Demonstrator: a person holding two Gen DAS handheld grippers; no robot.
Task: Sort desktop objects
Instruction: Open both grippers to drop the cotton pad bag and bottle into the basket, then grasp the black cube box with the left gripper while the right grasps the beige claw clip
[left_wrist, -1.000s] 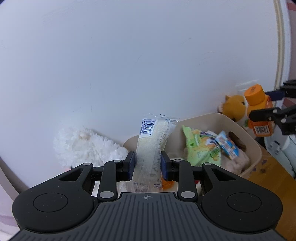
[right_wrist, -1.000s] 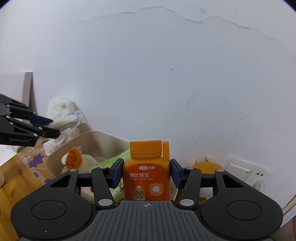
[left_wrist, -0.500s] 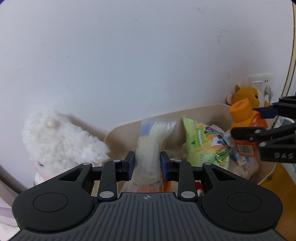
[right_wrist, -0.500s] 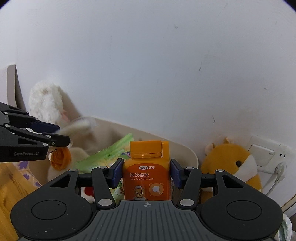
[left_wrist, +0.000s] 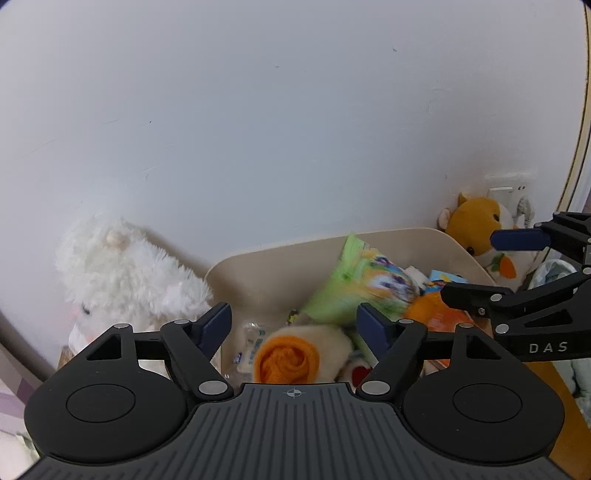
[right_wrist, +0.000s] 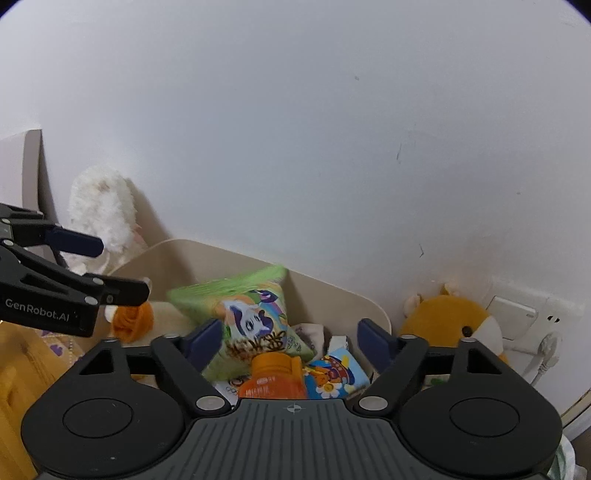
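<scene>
A beige bin stands against the wall, full of items: a green snack bag, a cream plush with an orange part and a small blue packet. My left gripper is open and empty above the bin; a clear wrapped packet lies below it. My right gripper is open; the orange bottle sits in the bin just below it, also seen in the left wrist view.
A white fluffy plush leans on the wall left of the bin. An orange hamster plush sits right of it by a wall socket. The wooden desk shows at the left.
Both grippers lowered toward the bin and opened. The left one let go of the clear packet and the right one let go of the orange bottle; both now lie in the bin.
</scene>
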